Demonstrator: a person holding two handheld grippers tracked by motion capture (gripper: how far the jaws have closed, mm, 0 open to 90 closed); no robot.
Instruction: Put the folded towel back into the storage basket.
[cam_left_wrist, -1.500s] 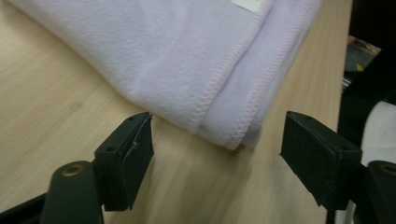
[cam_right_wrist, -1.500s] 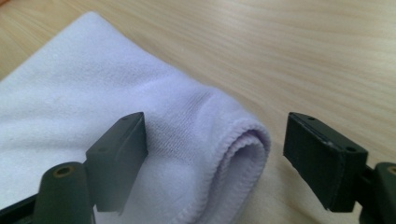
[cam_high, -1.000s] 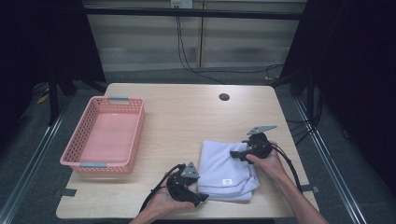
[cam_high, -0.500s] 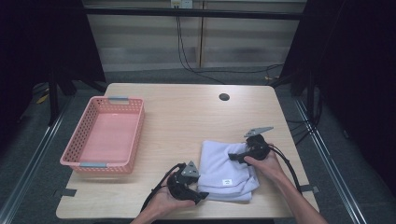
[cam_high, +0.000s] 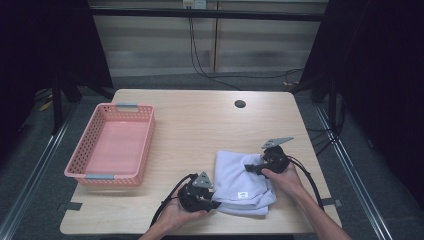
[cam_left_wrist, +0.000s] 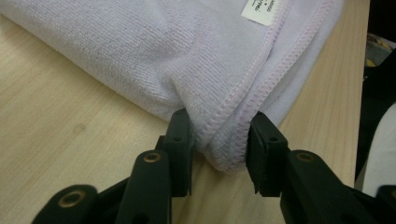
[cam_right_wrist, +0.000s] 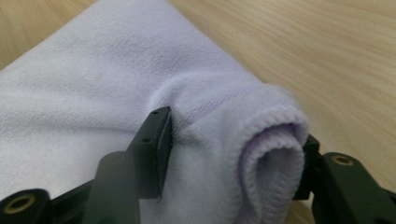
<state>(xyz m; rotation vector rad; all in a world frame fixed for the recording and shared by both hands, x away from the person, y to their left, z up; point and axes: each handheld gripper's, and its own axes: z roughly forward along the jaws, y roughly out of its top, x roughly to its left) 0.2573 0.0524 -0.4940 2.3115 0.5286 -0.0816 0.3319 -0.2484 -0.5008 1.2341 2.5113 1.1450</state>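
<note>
Left tool (cam_left_wrist: 219, 140) had just been closing on the folded towel's (cam_high: 240, 182) stitched near corner; right tool (cam_right_wrist: 233, 154) likewise pinched its far edge. High view added pink basket (cam_high: 112, 145) on worktop (cam_high: 200, 120).

**Soft terry on pale wood grain**

The towel (cam_left_wrist: 154, 51) was matt, pale lilac terry cloth with a fine looped nap, its hem (cam_left_wrist: 243, 93) stitched in pinkish thread and a smooth white printed label (cam_left_wrist: 264, 10) sewn at 1 o'clock in the left gripper view. The table (cam_high: 200, 125) looked like light wood with fine grain and a smooth, low-sheen finish. The left gripper (cam_left_wrist: 219, 149) and right gripper (cam_right_wrist: 233, 154) had matt black plastic jaws with brass-coloured metal rivets. The basket (cam_high: 85, 150), at 9 o'clock in the high view, was pink perforated plastic.
</note>
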